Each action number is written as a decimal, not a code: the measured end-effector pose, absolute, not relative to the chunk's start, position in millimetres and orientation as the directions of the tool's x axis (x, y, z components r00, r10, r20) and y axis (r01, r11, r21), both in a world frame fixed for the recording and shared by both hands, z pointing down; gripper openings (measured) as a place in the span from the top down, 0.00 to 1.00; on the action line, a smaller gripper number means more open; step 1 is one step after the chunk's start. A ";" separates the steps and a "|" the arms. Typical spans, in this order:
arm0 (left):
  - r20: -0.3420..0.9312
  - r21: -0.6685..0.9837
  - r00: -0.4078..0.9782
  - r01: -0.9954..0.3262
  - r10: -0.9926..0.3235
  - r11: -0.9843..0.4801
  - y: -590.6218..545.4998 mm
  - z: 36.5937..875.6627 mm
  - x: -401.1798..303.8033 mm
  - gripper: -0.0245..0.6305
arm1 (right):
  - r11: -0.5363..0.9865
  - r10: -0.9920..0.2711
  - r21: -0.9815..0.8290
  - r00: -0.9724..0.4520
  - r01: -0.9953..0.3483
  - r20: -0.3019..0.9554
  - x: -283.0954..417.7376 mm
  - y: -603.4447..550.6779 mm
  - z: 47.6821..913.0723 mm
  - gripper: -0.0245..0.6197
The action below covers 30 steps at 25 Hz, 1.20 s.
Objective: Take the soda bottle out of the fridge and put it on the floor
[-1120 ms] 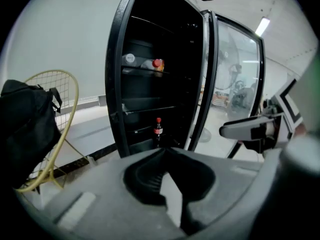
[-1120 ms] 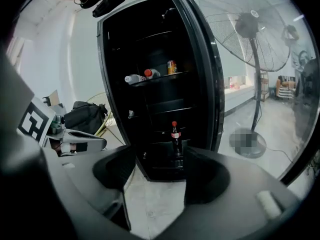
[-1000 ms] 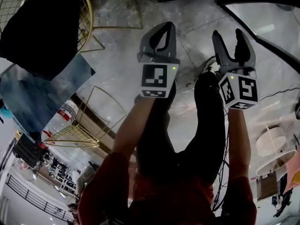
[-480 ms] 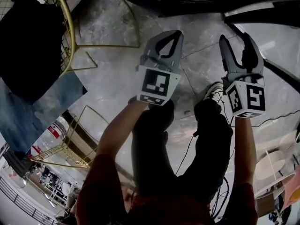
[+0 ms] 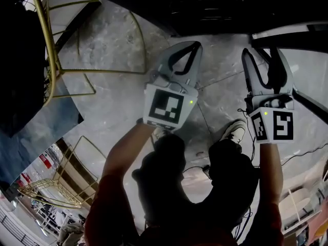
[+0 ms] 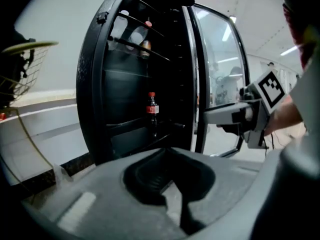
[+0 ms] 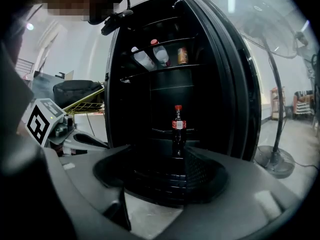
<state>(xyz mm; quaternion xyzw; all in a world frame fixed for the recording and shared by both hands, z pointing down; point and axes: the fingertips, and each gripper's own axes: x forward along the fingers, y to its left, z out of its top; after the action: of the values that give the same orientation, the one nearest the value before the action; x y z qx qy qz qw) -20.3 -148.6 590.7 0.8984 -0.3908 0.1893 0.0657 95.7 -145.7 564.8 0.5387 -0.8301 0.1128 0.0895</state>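
Observation:
A soda bottle (image 7: 178,129) with a red cap and red label stands upright on a middle shelf of the open black fridge (image 7: 150,94). The same bottle (image 6: 151,109) also shows in the left gripper view, past the glass door (image 6: 220,74). My right gripper (image 5: 263,55) is open with nothing between its fingers and points straight at the bottle from some way off. My left gripper (image 5: 190,47) is shut and empty, level with the right one and to its left. Both are held above the grey floor (image 5: 113,40) in front of the fridge.
A gold wire chair (image 5: 56,60) with a black bag (image 5: 18,55) stands at the left. Plastic bottles (image 7: 150,56) and a can (image 7: 182,55) lie on the fridge's upper shelf. A standing fan (image 7: 274,159) is right of the fridge. The person's shoes (image 5: 233,129) and cables (image 5: 205,168) are below.
The head view has tilted forward, so the chair slid left and the fridge's dark edge fills the top. Both grippers sit slightly lower in the picture, with their jaws unchanged.

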 end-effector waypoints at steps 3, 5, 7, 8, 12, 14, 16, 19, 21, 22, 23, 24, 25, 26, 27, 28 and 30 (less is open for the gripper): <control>0.404 -0.018 0.623 -0.726 -0.669 -0.687 -151.1 615.0 -23.5 0.96 | 0.403 -0.880 -0.067 -0.407 -0.913 0.245 95.2 -153.1 585.1 0.53; 0.415 -0.037 0.624 -0.716 -0.662 -0.698 -154.1 632.3 -25.1 0.96 | 0.412 -0.880 -0.047 -0.411 -0.910 0.239 94.1 -156.9 603.5 0.53; 0.419 -0.050 0.622 -0.712 -0.662 -0.700 -157.1 647.9 -26.2 0.96 | 0.422 -0.878 -0.034 -0.417 -0.906 0.234 91.7 -159.3 622.0 0.53; 0.420 -0.046 0.620 -0.715 -0.663 -0.698 -157.5 654.4 -26.2 0.96 | 0.421 -0.879 -0.034 -0.417 -0.906 0.232 90.6 -159.7 629.5 0.53; 0.413 -0.039 0.607 -0.733 -0.679 -0.679 -158.7 674.3 -32.2 0.96 | 0.443 -0.868 -0.029 -0.436 -0.896 0.235 77.6 -156.9 650.7 0.53; 0.413 -0.046 0.586 -0.751 -0.697 -0.659 -163.3 684.6 -38.3 0.96 | 0.462 -0.858 -0.011 -0.451 -0.887 0.245 71.4 -156.2 659.3 0.53; 0.411 -0.040 0.569 -0.769 -0.712 -0.638 -165.9 693.0 -43.0 0.96 | 0.461 -0.856 -0.025 -0.452 -0.887 0.252 71.1 -156.6 667.0 0.53; 0.412 -0.012 0.568 -0.778 -0.712 -0.628 -164.0 701.7 -43.6 0.96 | 0.448 -0.860 -0.055 -0.447 -0.892 0.247 71.4 -157.8 672.6 0.53; 0.415 -0.017 0.571 -0.774 -0.709 -0.633 -161.1 705.0 -42.9 0.96 | 0.449 -0.859 -0.058 -0.449 -0.892 0.245 68.8 -157.1 674.4 0.53; 0.415 -0.018 0.572 -0.773 -0.708 -0.635 -159.7 706.0 -42.7 0.96 | 0.449 -0.859 -0.059 -0.449 -0.891 0.245 68.0 -156.6 675.2 0.53; 0.415 -0.014 0.573 -0.773 -0.707 -0.635 -158.7 706.9 -42.6 0.96 | 0.448 -0.859 -0.061 -0.449 -0.892 0.246 68.0 -156.2 675.6 0.53; 0.415 -0.011 0.574 -0.773 -0.706 -0.634 -158.1 707.7 -42.5 0.96 | 0.446 -0.860 -0.062 -0.446 -0.893 0.246 68.9 -156.3 675.5 0.53; 0.415 -0.009 0.574 -0.773 -0.706 -0.634 -158.1 708.4 -42.4 0.96 | 0.442 -0.862 -0.063 -0.443 -0.895 0.245 70.2 -156.9 674.8 0.53; 0.415 -0.007 0.574 -0.774 -0.706 -0.633 -158.3 708.9 -42.3 0.96 | 0.438 -0.865 -0.064 -0.440 -0.897 0.242 71.9 -157.7 673.5 0.53; 0.415 -0.006 0.573 -0.775 -0.707 -0.632 -158.2 709.2 -42.2 0.96 | 0.435 -0.867 -0.064 -0.437 -0.898 0.239 73.5 -158.2 672.0 0.53; 0.413 -0.003 0.573 -0.777 -0.708 -0.630 -158.0 709.3 -42.2 0.96 | 0.431 -0.870 -0.064 -0.434 -0.900 0.236 74.9 -158.7 670.4 0.53; 0.410 -0.005 0.568 -0.781 -0.713 -0.625 -158.1 709.1 -43.3 0.96 | 0.428 -0.873 -0.063 -0.431 -0.901 0.230 76.0 -160.6 667.3 0.53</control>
<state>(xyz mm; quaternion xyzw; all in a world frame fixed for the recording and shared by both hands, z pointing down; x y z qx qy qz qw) -43.3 -158.1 709.1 0.8811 -0.4238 0.1901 0.0888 76.0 -160.6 667.3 0.5273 -0.8411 0.0885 0.0811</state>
